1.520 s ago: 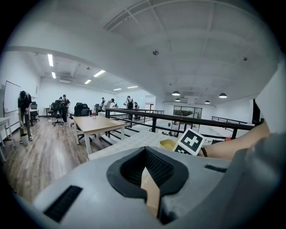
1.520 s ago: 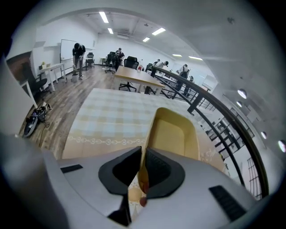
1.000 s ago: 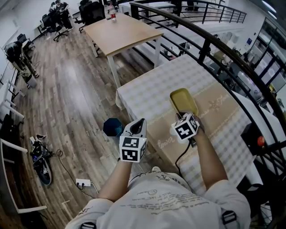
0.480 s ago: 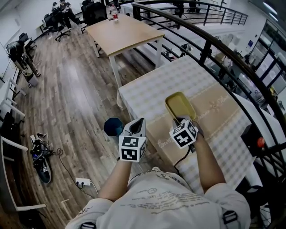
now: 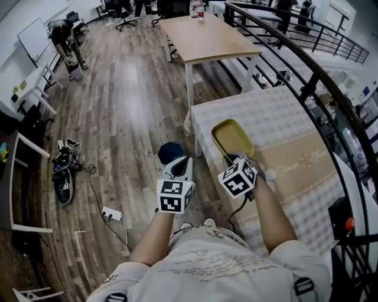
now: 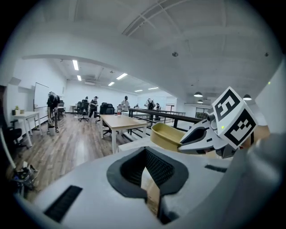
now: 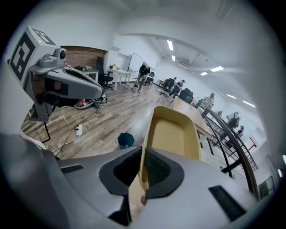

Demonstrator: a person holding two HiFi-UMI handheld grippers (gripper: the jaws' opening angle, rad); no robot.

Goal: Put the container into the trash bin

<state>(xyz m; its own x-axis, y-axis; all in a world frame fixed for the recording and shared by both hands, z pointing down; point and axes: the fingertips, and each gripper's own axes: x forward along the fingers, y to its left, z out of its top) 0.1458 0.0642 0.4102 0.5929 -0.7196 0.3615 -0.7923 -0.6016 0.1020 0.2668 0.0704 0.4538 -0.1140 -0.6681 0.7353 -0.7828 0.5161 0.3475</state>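
A wood-plank floor (image 5: 118,118) stretches from near to far across the left; a pale wooden table (image 5: 207,38) on white legs stands far off, with black office chairs (image 5: 124,9) beyond it; nearer, on the right, a table (image 5: 277,118) wears a checked cloth with a tan runner; a black metal railing (image 5: 311,76) curves along the right side; a whiteboard (image 5: 35,38) stands at the far left; a white power strip (image 5: 112,213) lies on the near floor; strip lights (image 6: 75,65) glow on the white ceiling.
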